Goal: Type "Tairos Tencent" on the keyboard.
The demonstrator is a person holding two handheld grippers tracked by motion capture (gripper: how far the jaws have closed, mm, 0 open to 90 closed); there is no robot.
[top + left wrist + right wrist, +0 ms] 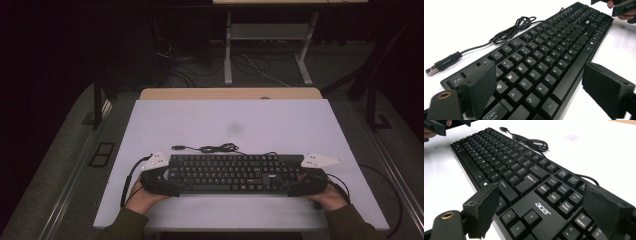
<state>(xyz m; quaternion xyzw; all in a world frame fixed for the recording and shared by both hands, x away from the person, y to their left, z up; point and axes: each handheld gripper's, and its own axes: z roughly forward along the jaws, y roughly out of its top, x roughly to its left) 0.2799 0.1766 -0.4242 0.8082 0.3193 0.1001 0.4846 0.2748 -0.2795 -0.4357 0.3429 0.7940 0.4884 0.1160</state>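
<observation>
Black keyboard [230, 173] flat on white table [210, 125]. Left gripper [159, 183] at keyboard's left end, jaws wide, holding nothing. Right gripper [307, 186] at right end, same.

A keyboard [235, 173] lies on the bench [200, 120], towards its near edge, its long side running left to right. Its cable [215, 148] rests on the bench just behind it, bunched near the middle, with the plug [177, 147] out to the left. The left claw [167, 187] stands at the keyboard's left end and the right claw [295, 189] at its right end, each with its jaws astride the keyboard's end.
</observation>
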